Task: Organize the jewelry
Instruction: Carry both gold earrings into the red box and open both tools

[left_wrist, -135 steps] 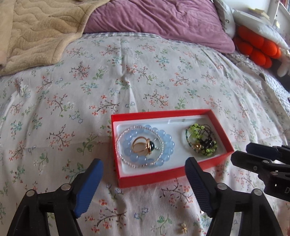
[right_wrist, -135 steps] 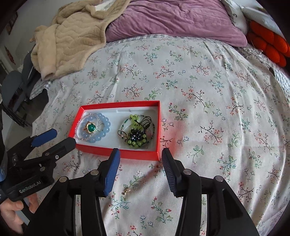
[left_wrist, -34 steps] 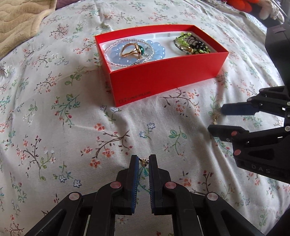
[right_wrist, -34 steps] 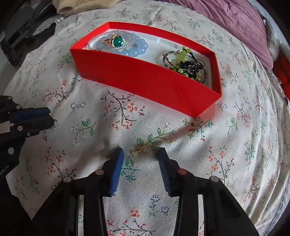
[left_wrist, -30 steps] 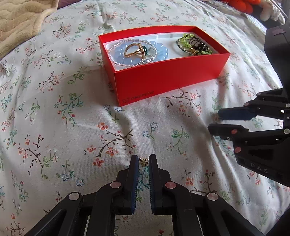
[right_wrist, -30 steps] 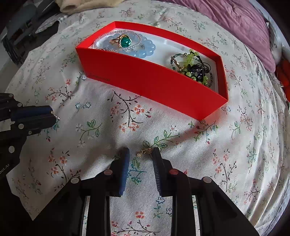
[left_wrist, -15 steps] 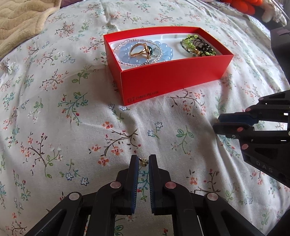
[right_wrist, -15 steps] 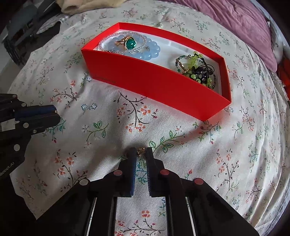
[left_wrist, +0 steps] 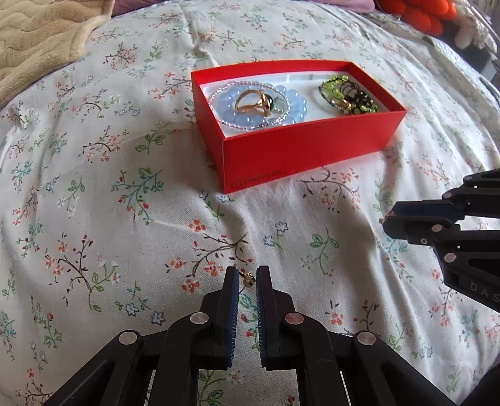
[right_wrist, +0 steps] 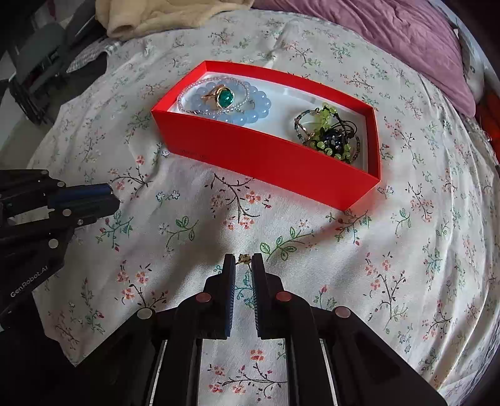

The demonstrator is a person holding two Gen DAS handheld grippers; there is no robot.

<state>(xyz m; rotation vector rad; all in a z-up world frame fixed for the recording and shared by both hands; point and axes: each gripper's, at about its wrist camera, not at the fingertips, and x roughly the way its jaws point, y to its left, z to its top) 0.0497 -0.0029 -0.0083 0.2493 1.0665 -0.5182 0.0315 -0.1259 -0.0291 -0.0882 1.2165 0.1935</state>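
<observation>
A red box sits on the floral bedspread. It holds a blue bead bracelet with a gold green-stone ring, and a green and black bead tangle. My left gripper is shut on a small gold earring, above the bedspread and short of the box. My right gripper is shut on a second small gold earring. Each gripper shows in the other's view: the left, the right.
A beige blanket lies at the back left. A purple pillow and an orange plush lie at the back right. The bed's edge and dark furniture are on the left.
My right gripper closed on its earring and lifted it off the bedspread. Both grippers have risen and drawn back a little; the left keeps its earring.
</observation>
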